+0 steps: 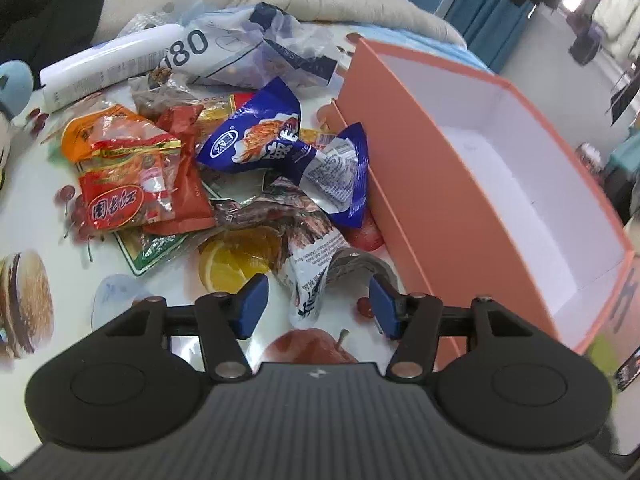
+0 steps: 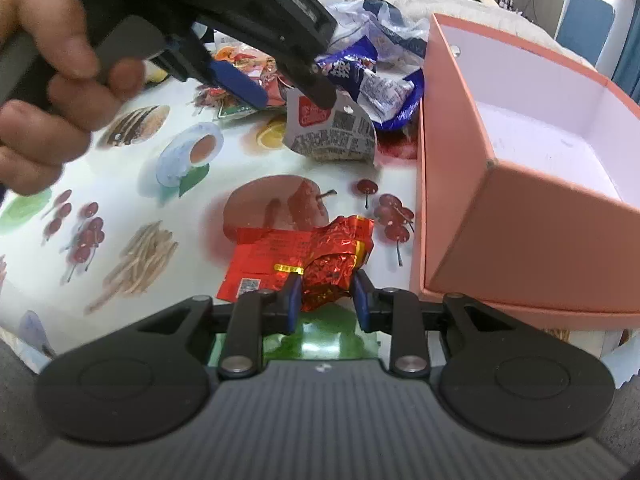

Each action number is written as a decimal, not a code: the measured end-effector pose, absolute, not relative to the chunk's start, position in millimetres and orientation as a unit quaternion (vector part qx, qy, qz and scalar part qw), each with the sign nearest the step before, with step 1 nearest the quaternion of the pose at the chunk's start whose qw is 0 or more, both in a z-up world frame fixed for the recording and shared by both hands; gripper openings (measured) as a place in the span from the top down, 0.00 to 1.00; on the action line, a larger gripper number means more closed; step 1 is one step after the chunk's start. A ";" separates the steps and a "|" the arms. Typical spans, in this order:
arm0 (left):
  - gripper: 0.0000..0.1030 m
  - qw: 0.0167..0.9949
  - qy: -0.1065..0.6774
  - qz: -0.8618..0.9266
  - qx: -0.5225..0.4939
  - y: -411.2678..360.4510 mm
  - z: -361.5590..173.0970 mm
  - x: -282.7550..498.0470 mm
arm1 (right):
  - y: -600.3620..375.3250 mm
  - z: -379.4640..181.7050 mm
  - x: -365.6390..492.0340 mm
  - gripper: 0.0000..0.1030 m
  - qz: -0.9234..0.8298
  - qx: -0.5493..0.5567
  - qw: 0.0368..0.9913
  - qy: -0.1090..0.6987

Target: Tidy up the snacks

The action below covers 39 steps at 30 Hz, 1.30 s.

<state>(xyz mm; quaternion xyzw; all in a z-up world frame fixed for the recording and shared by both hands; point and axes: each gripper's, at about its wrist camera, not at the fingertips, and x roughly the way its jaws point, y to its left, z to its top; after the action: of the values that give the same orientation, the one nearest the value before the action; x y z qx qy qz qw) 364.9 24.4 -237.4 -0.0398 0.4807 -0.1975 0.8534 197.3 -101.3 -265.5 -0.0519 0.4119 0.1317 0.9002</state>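
My right gripper [image 2: 325, 298] pinches the red foil packet [image 2: 320, 264] — slippery foil may slide free before the box [image 2: 452, 208] alongside. My left gripper [image 1: 316, 306] hangs open, empty.

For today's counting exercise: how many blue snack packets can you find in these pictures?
2. One blue packet lies mid-pile; the second blue packet, printed back up, leans against the orange box. Others may hide beneath the heap.

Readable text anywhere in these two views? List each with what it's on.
"080": large dark digits on the white-and-blue plastic bag.
"周长红": white characters in the red oval on the red snack packet.
Blue snack packet: big white characters, folded, not readable.
Grey-print packet, red foil packet, white tube: fine print and QR codes too small.
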 end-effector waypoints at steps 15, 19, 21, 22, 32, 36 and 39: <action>0.97 0.861 0.478 -0.158 -0.066 57.1 -236.6 307.2 | -106.5 -263.9 194.4 0.70 0.136 -0.043 0.899 0.413; 0.97 0.865 0.471 -0.152 -0.082 73.7 -227.8 272.3 | -105.6 -262.0 191.2 0.70 0.141 -0.045 0.901 0.409; 0.97 0.867 0.467 -0.146 -0.090 81.8 -225.0 254.5 | -105.1 -262.0 189.2 0.70 0.144 -0.047 0.901 0.407; 0.97 0.867 0.468 -0.141 -0.095 86.1 -224.2 246.8 | -104.8 -262.2 188.4 0.70 0.145 -0.048 0.901 0.407; 0.97 0.866 0.471 -0.078 -0.146 125.7 -225.1 189.5 | -111.6 -263.3 181.9 0.70 0.147 -0.050 0.900 0.406; 0.89 0.852 0.477 -0.047 -0.211 140.7 -232.2 174.1 | -120.9 -269.4 183.5 0.70 0.141 -0.044 0.897 0.417; 0.45 0.841 0.465 -0.029 -0.277 150.9 -236.9 167.8 | -125.4 -270.7 182.2 0.70 0.145 -0.042 0.897 0.416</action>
<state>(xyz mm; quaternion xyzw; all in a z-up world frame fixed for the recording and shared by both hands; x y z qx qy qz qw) 167.8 150.9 -236.9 -0.2767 0.4649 -0.0291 0.8405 182.2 -125.4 -270.7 -0.0422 0.4157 0.1448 0.8969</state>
